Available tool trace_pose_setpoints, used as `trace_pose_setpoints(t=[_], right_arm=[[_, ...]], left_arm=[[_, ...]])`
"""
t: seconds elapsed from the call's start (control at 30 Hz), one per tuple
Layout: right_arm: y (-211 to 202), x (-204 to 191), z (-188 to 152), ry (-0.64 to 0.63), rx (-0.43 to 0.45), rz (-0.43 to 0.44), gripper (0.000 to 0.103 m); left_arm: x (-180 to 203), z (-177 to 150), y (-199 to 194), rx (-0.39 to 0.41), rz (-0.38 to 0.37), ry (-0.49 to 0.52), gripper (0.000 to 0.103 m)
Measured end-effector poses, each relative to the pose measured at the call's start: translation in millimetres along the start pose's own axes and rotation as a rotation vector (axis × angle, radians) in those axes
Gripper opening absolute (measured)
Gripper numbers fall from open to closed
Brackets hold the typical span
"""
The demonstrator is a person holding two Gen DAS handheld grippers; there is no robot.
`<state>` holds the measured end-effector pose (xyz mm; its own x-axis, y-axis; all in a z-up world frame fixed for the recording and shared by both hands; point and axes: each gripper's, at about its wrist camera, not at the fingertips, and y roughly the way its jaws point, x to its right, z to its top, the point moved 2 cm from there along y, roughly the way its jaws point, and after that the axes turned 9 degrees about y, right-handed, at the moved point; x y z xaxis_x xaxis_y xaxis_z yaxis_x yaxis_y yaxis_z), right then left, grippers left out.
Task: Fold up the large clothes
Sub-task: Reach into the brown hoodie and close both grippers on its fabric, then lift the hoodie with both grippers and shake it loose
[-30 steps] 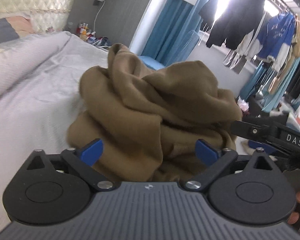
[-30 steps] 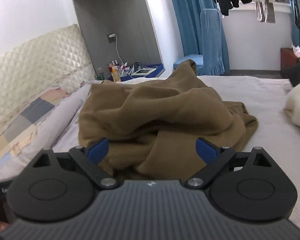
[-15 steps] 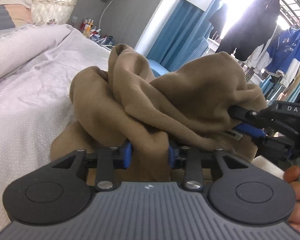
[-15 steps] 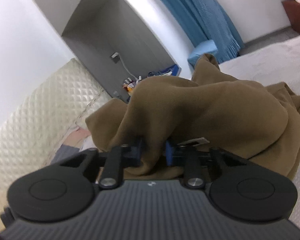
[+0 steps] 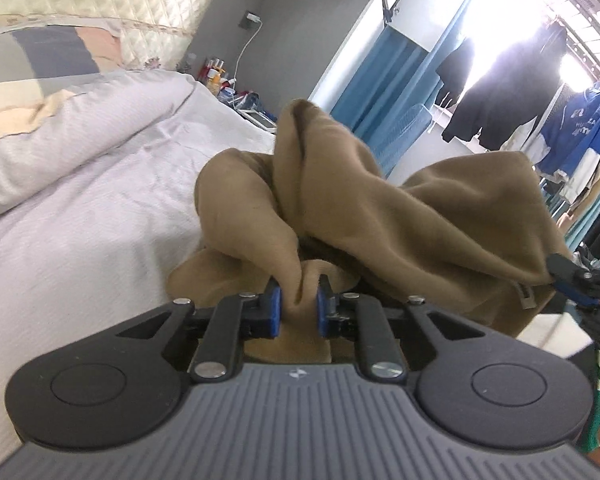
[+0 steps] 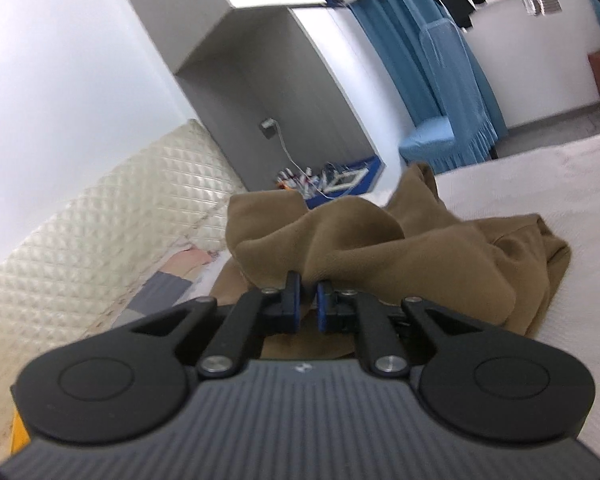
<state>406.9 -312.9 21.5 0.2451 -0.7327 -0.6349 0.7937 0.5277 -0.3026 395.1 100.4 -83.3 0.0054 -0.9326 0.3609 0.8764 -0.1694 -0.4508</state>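
Count: 1 garment, 2 tongs, 1 bed.
One crumpled tan-brown fleece garment (image 5: 400,216); two black tongs with blue pads, left (image 5: 299,308) and right (image 6: 308,306); one bed with white textured cover (image 5: 80,248).

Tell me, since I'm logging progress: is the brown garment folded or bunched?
Bunched. The garment hangs in loose, crumpled lumps between the left gripper and right gripper, both pinching fabric.

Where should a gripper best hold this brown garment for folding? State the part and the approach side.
Grip the edge, not the bunched middle. The brown garment is crumpled on the bed, and the left gripper and right gripper are each shut on a fold at its near edge, coming in low from the near side.
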Motion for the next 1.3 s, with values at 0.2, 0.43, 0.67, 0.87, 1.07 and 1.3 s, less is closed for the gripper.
trace_pose_setpoints(t=[0.2,0.43,0.67,0.87,1.07,1.3], right_arm=[[-71.1,-25.8,-17.1,-0.054,0.033,0.054,0.011],[-138.1,-27.0,-76.1,-0.087,0.001,0.095,0.011],[-153.4,8.3,-138.8,-0.051,-0.084,0.021,0.011],[-138.7,43.8,-169.6,0.033,-0.216,-0.063,0.012],[-120.5,54.0,-166.4,0.109,-0.272,-0.065,0.014],[-154.1,51.5,-164.5,0.12,-0.23,-0.048,0.082]], left_arm=[[-12.9,-18.5,-81.3,0.034,0.038,-0.033,0.019],[-43.1,-76.6,-133.3,0.019,0.069,-0.096,0.018],[-55.0,-130.3,-130.4,-0.01,0.073,-0.125,0.019],[-53.1,-140.2,-123.9,-0.06,0.05,-0.126,0.022],[-50.3,-145.1,-132.2,-0.088,0.019,-0.126,0.04],[-37.4,-139.3,-176.4,-0.016,-0.061,-0.106,0.061]])
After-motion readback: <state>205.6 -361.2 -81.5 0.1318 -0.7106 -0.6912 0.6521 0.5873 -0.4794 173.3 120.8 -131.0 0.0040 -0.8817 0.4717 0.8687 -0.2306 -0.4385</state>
